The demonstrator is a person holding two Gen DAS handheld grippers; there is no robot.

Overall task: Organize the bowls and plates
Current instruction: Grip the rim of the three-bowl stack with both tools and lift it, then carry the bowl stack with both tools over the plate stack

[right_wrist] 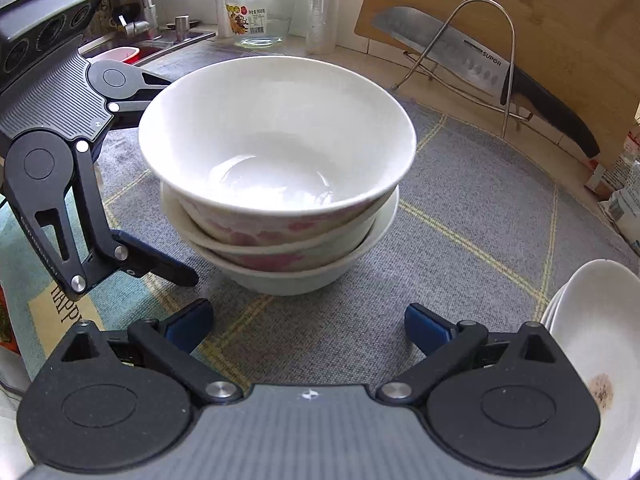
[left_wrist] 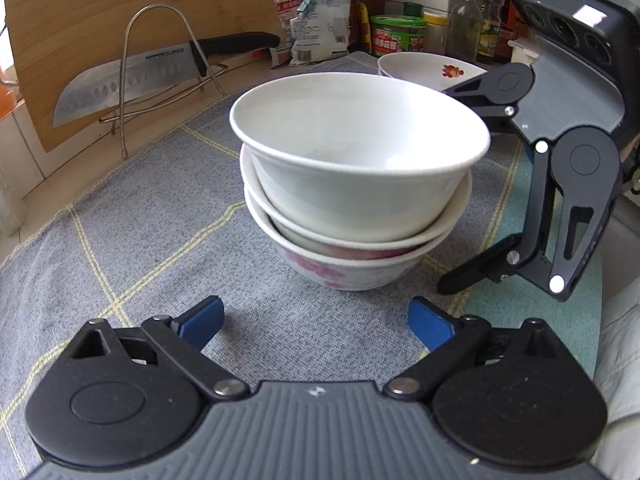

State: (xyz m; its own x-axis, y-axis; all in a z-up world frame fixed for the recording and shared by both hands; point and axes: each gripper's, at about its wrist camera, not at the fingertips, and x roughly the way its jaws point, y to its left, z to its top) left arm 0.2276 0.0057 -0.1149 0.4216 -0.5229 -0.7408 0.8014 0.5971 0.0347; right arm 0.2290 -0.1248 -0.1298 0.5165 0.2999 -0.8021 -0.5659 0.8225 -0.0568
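Note:
Three nested white bowls, some with pink flower print, stand as a stack (left_wrist: 356,184) on a grey checked cloth (left_wrist: 152,240). My left gripper (left_wrist: 316,324) is open just short of the stack, blue pads empty. My right gripper (left_wrist: 446,188) comes in from the right, open, with one black finger by the top rim and one by the base. In the right wrist view the bowl stack (right_wrist: 276,168) sits just beyond the open right gripper (right_wrist: 308,324), and the left gripper (right_wrist: 182,178) stands open at its left side. Neither gripper touches a bowl.
A fruit-print bowl (left_wrist: 432,68) sits behind the stack. White plates (right_wrist: 596,340), the top one stained, lie at the right. A knife (left_wrist: 132,80) rests on a wire rack against a wooden board (left_wrist: 80,0). Bottles and tins (left_wrist: 400,36), a glass jar (right_wrist: 260,12) and a sink (right_wrist: 132,48) line the back.

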